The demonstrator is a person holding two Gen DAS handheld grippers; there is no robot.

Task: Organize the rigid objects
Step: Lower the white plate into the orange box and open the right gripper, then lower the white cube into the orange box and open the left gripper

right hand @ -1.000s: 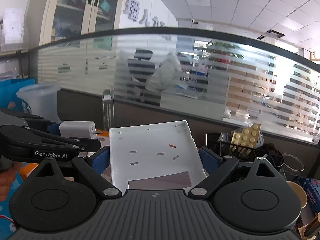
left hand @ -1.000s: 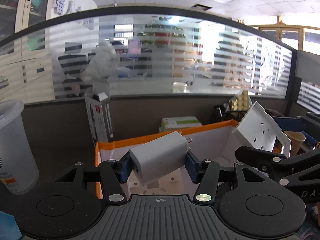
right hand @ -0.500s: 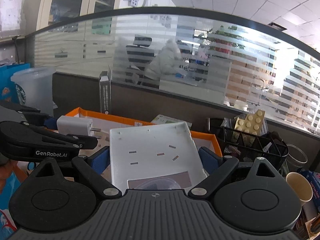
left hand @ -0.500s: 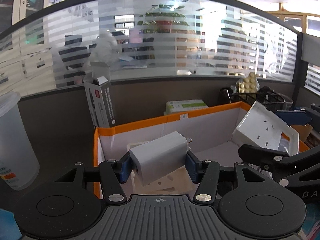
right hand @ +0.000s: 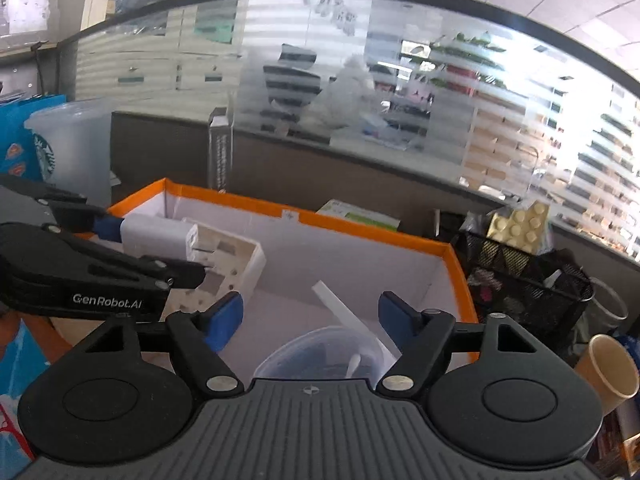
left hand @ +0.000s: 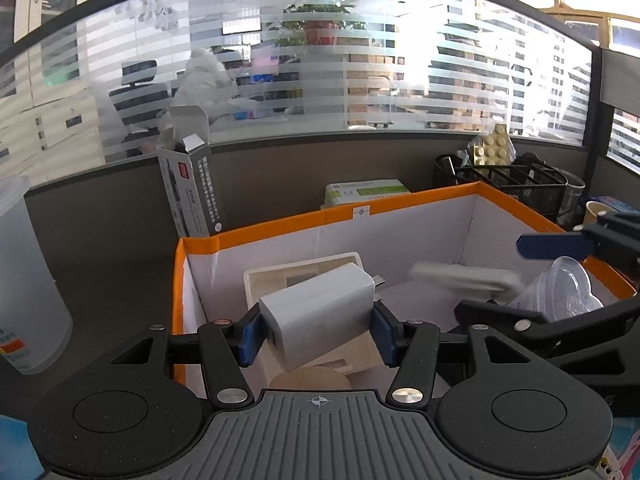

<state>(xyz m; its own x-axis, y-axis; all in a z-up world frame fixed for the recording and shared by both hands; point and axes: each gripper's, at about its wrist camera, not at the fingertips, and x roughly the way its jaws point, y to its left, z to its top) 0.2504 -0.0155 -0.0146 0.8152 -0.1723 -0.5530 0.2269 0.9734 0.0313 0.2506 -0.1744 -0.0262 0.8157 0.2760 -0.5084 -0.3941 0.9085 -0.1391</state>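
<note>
We had the orange-rimmed box point(left hand: 362, 216) in front of both grippers, and part of the sorting looked done. A cream open tray point(right hand: 230, 258), a clear plastic dome lid point(right hand: 320, 350) and a flat white panel point(left hand: 464, 280) were inside it; the panel appeared blurred in the left wrist view, so we could not tell whether it had settled.

Our left gripper point(left hand: 316, 330) had its fingers clamped on the white charger point(left hand: 320, 312), poised above the tray and not yet set down.

Our right gripper point(right hand: 310, 312) held nothing; its fingers were closing on empty air above the lid.

We judged the charger's placement as the step left here. A paper cup point(right hand: 610, 364) and a mesh basket point(right hand: 532, 280) stood outside on the surface.
</note>
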